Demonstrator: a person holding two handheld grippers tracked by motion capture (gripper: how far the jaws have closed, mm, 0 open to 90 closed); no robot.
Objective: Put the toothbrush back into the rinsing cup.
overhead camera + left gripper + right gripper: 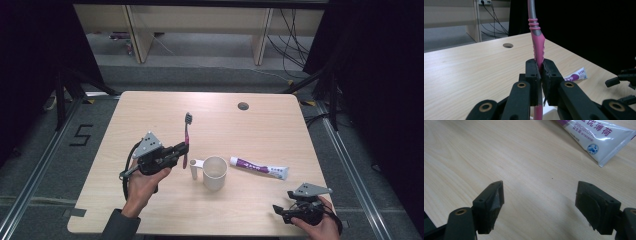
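My left gripper (183, 149) is shut on a pink and grey toothbrush (186, 137), which stands upright with its bristles up, just left of a white mug (215, 173). In the left gripper view the pink handle (538, 50) is pinched between the two black pads (533, 75), and my left gripper (541, 67) is held above the table. A white and purple toothpaste tube (259, 168) lies flat to the right of the mug. Near the front right corner my right gripper (276, 210) rests open; in its own view my right gripper (540, 202) has bare wood between its jaws and the tube's end (599, 137) lies ahead.
The wooden table (150, 115) has a round cable hole (243, 106) near its far edge. Dark curtains flank both sides. Desk legs and cables stand on the floor beyond the table. In the left gripper view the other gripper (624, 80) shows at the far right.
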